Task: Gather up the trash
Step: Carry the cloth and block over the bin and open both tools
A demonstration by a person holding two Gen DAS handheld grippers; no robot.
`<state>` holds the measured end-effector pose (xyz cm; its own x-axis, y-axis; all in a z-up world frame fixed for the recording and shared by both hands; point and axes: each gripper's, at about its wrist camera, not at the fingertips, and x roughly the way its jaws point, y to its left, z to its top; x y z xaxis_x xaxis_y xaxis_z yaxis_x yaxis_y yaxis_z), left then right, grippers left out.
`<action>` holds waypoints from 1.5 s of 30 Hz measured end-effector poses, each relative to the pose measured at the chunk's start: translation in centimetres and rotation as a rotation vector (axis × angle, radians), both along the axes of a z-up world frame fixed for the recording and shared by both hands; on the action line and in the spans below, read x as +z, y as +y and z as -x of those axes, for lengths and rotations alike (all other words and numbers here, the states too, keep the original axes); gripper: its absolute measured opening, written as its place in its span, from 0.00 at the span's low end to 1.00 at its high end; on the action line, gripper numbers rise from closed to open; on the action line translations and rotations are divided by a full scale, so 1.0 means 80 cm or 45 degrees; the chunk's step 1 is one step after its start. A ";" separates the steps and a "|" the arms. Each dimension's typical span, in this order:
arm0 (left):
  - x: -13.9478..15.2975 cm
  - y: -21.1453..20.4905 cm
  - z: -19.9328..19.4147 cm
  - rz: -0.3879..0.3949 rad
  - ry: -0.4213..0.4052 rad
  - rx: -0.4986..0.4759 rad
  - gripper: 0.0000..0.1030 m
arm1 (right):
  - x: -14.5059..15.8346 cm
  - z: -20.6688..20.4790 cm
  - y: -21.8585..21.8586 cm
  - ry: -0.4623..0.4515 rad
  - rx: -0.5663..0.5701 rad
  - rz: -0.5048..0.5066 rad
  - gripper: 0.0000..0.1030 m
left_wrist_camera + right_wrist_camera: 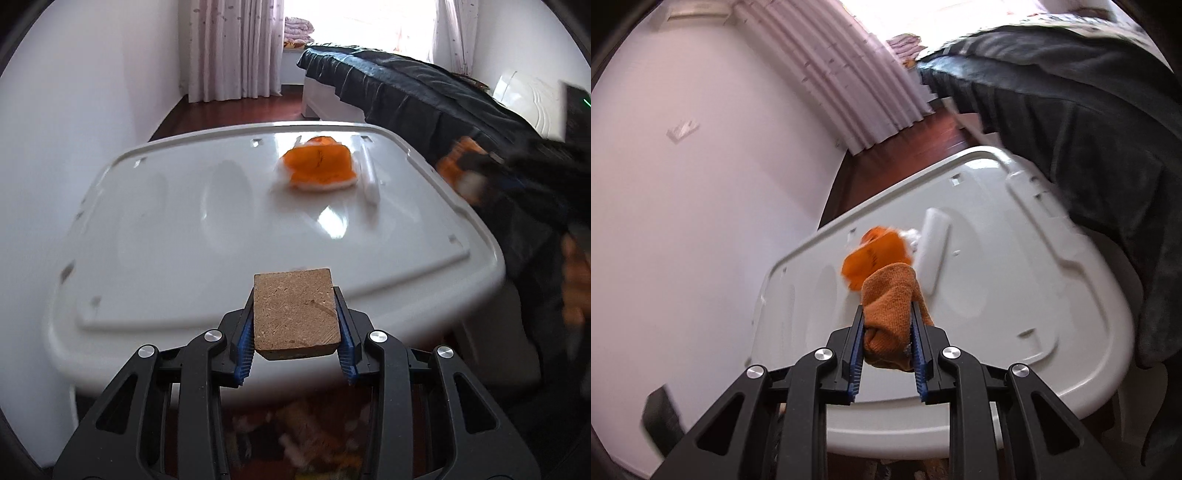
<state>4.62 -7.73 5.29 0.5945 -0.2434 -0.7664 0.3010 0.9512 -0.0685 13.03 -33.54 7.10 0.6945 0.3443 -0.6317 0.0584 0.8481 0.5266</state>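
Observation:
My left gripper (295, 295) is shut on a brown rectangular block (295, 317), held just above the near edge of a white plastic lid (184, 229). An orange peel-like scrap (317, 166) with a white rim lies on the far part of the lid, beside a white stick-shaped piece (369, 181). My right gripper (887, 310) is shut on a crumpled orange-brown knitted cloth (890, 306) over the same lid (997, 295). Behind the cloth lie the orange scrap (871, 254) and the white piece (934, 240). The right gripper shows as a blur at the lid's right edge (465, 162).
A bed under a dark cover (424, 96) runs along the lid's right side. A white wall (74, 110) stands on the left, with curtains (232, 48) and red-brown floor (229, 114) beyond. Blurred mixed-coloured things (295, 435) show below the lid's near edge.

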 end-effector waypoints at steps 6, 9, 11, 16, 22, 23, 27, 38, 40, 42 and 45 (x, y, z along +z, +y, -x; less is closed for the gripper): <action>-0.037 0.044 0.088 -0.049 0.069 0.053 0.35 | 0.000 0.039 0.064 -0.057 0.140 0.128 0.21; -0.072 0.059 0.117 -0.081 0.119 0.086 0.35 | -0.018 0.085 0.098 -0.048 0.206 0.172 0.21; -0.094 0.068 0.124 -0.057 0.215 0.101 0.35 | -0.038 0.124 0.123 -0.032 0.242 0.226 0.22; -0.109 0.086 0.120 -0.039 0.237 0.143 0.35 | -0.111 0.189 0.155 0.156 0.254 0.234 0.22; -0.113 0.080 0.111 -0.025 0.239 0.112 0.35 | -0.158 0.197 0.152 0.350 0.198 0.231 0.22; -0.112 0.080 0.112 -0.025 0.234 0.110 0.35 | -0.160 0.196 0.151 0.362 0.193 0.227 0.22; -0.113 0.086 0.114 -0.016 0.230 0.130 0.35 | -0.163 0.193 0.155 0.388 0.200 0.248 0.22; -0.114 0.084 0.119 -0.095 0.183 0.208 0.79 | -0.169 0.193 0.152 0.423 0.162 0.274 0.58; -0.110 0.093 0.120 -0.042 0.156 0.250 0.84 | -0.164 0.196 0.145 0.396 0.115 0.278 0.62; -0.111 0.098 0.118 -0.007 0.179 0.259 0.84 | -0.160 0.196 0.138 0.377 0.081 0.246 0.62; -0.116 0.099 0.117 -0.005 0.201 0.260 0.84 | -0.159 0.197 0.132 0.375 0.054 0.232 0.62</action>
<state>-4.73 0.19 -3.96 0.5037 -0.1276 -0.8544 0.0887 0.9914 -0.0958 -2.73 -22.96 -5.60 0.4608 0.2324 -0.8566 0.1481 0.9315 0.3323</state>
